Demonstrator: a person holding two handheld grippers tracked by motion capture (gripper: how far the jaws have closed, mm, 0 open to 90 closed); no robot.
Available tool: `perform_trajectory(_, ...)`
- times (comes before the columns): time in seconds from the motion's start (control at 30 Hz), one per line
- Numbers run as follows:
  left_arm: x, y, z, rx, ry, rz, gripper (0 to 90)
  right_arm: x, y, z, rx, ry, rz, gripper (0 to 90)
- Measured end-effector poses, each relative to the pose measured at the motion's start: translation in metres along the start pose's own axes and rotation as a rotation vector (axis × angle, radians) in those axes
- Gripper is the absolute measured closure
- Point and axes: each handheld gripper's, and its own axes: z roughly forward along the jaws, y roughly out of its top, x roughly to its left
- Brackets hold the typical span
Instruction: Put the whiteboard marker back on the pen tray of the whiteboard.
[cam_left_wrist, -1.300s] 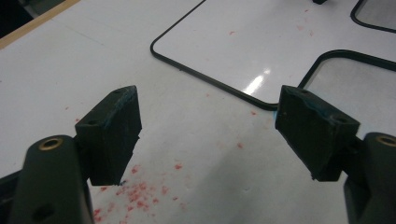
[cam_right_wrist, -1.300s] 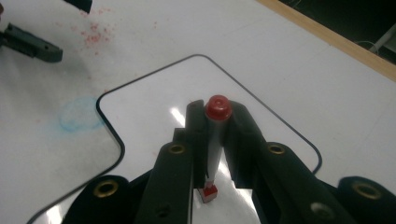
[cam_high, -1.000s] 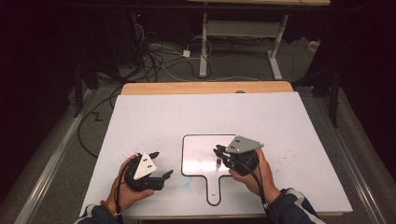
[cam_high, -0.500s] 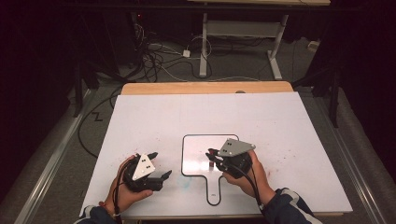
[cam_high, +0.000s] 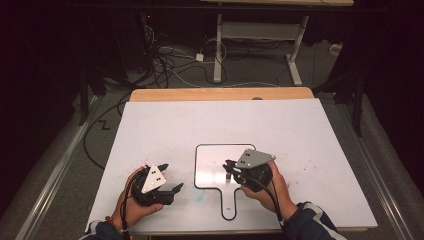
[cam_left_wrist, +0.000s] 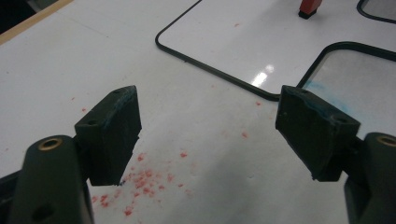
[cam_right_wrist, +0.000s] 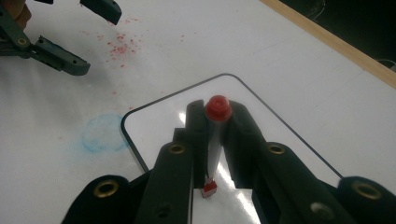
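1. Right gripper (cam_high: 231, 167) has its jaws clamped tight on a red marker (cam_right_wrist: 215, 140), tip down on the whiteboard (cam_high: 210, 155), near side.
2. Left gripper (cam_high: 170, 177) sits wide open, holding nothing, left of the board.

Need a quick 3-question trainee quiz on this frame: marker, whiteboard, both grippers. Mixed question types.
1. True or false: the left gripper has its jaws closed on a cloth.
2. The right gripper holds: A) a red-capped marker B) a sponge C) nothing.
3. Fill in: the marker is held over the small ____ with the black rim and a handle.

Key: 1 false, its jaws stand apart with nothing between them; 2 A; 3 whiteboard.
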Motion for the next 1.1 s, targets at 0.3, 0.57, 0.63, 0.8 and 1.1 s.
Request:
perform_trajectory(0.3,0.0,0.003,0.001,0.002,0.003,0.022,21.7,-0.018,-0.007,-0.011,0.046,-0.079,0.029,81.2)
perform_trajectory(0.57,0.002,0.004,-0.003,-0.012,0.013,0.018,21.6,-0.037,-0.016,-0.034,0.068,-0.083,0.095,81.2)
perform_trajectory(0.63,0.002,0.004,-0.005,-0.018,0.014,0.017,21.6,-0.042,-0.016,-0.043,0.065,-0.082,0.113,81.2)
perform_trajectory(0.8,0.002,0.004,-0.006,-0.016,0.014,0.019,21.4,-0.051,-0.016,-0.06,0.1,-0.049,0.154,81.1)
perform_trajectory(1.1,-0.002,0.006,-0.006,-0.024,0.001,0.037,20.9,-0.067,-0.027,-0.058,0.167,0.016,0.226,81.0)
